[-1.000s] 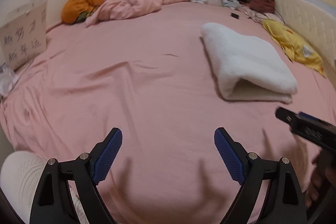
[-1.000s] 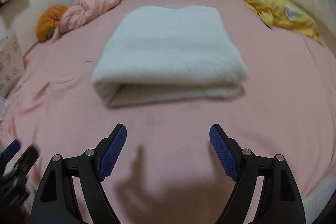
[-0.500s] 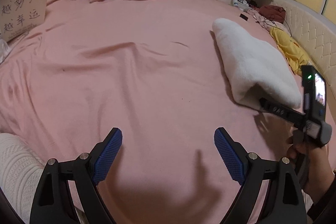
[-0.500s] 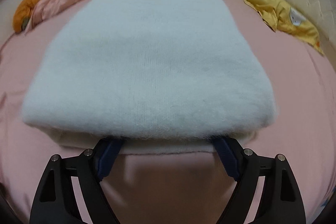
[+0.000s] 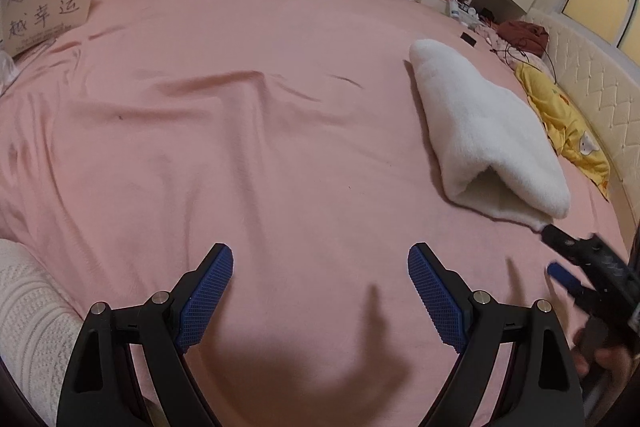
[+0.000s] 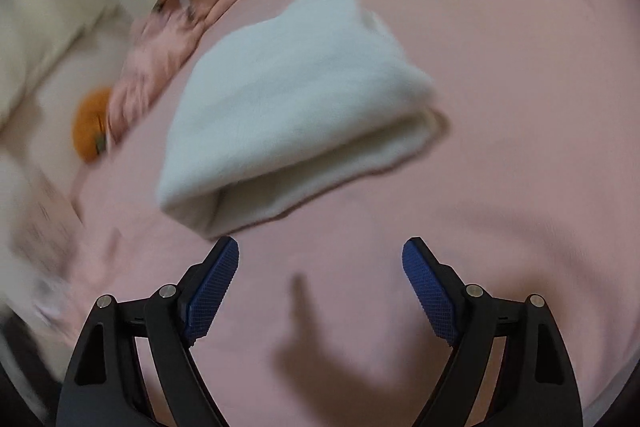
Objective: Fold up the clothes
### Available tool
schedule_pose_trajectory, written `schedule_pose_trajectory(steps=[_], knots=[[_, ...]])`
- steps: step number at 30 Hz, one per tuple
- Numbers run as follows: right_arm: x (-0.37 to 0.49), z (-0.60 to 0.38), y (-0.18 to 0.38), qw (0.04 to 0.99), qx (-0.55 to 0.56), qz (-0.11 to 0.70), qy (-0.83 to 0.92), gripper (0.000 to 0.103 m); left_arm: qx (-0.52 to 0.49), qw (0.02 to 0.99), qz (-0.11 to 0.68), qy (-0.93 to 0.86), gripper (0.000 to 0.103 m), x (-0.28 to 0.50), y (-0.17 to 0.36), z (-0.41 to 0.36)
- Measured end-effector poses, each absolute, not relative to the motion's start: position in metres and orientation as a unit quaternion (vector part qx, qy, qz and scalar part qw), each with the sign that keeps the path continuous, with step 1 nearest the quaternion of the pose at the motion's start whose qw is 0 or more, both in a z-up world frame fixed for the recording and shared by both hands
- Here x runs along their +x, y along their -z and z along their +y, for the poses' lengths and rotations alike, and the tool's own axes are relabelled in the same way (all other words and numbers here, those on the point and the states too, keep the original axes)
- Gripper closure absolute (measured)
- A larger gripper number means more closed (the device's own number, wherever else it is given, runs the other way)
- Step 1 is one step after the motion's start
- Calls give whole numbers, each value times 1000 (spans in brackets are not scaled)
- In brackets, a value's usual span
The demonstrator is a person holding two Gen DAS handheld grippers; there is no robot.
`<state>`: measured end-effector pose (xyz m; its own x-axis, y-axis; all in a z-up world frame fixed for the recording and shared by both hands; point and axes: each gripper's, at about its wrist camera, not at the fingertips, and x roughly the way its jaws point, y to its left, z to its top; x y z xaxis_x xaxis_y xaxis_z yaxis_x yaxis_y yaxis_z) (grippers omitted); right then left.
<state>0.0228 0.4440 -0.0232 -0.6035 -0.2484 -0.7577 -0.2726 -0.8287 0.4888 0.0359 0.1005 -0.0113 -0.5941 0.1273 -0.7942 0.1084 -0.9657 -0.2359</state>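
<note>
While folded, white garment [image 5: 486, 131] flat.

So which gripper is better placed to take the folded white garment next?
Right. The right gripper is open just before the folded white garment; the left gripper faces bare pink sheet, with the garment off to its side.

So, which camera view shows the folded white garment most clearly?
The left wrist view: the folded white garment is sharp there, lying on the pink bedsheet, its open end visible. The right wrist view shows it closer and more central, but motion blur smears its edges.
</note>
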Motion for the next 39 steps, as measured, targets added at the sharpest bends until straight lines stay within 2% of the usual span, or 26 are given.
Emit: schedule_pose_trajectory(steps=[3,6,7,11,15,19,25,27,28,29,30,31,32,33,34,35,36,37,38,39], knots=[[12,473,24,-75,-412,441,-794,18,-449,18,-129,-884,14,38,10,104],[-8,496,41,-126,-385,583,-704,18,-457,107,-193,-862,14,36,11,108],[-14,500,46,-125,-388,601,-688,18,-460,147,-227,-846,14,33,11,110],[-42,506,54,-110,-416,586,-687,18,-458,289,-367,-757,14,12,13,125],[-59,511,61,-104,-425,587,-681,18,-446,333,-441,-704,14,-27,13,151],[-61,526,59,-116,-397,601,-684,18,-447,330,-512,-655,14,-62,29,180],[-64,538,73,-146,-402,608,-669,19,-465,247,-564,-636,14,-87,69,202],[-63,537,72,-163,-395,599,-678,33,-458,231,-579,-634,14,-88,76,203],[-64,537,72,-169,-389,597,-681,55,-451,227,-584,-635,14,-89,77,203],[-63,540,71,-174,-380,599,-683,91,-443,224,-588,-638,25,-91,78,203],[-62,542,70,-178,-370,602,-685,92,-438,222,-586,-645,64,-92,76,204],[-58,544,68,-169,-365,599,-692,92,-435,221,-580,-653,83,-94,74,204],[-55,546,66,-160,-360,596,-700,92,-435,220,-575,-657,90,-94,73,205],[-53,546,66,-157,-362,594,-701,89,-437,217,-569,-661,90,-95,72,206],[-50,543,67,-152,-370,592,-700,82,-439,214,-566,-664,88,-94,71,208],[-52,539,69,-151,-382,592,-693,62,-441,210,-570,-661,77,-93,72,210],[-55,535,72,-151,-394,593,-686,56,-443,205,-578,-654,48,-94,73,211],[-59,530,75,-161,-398,598,-677,54,-443,201,-584,-649,38,-94,75,213],[-64,525,78,-171,-400,603,-668,54,-440,200,-584,-652,35,-95,74,218],[-68,520,81,-182,-403,609,-659,54,-440,202,-576,-659,37,-97,71,223]])
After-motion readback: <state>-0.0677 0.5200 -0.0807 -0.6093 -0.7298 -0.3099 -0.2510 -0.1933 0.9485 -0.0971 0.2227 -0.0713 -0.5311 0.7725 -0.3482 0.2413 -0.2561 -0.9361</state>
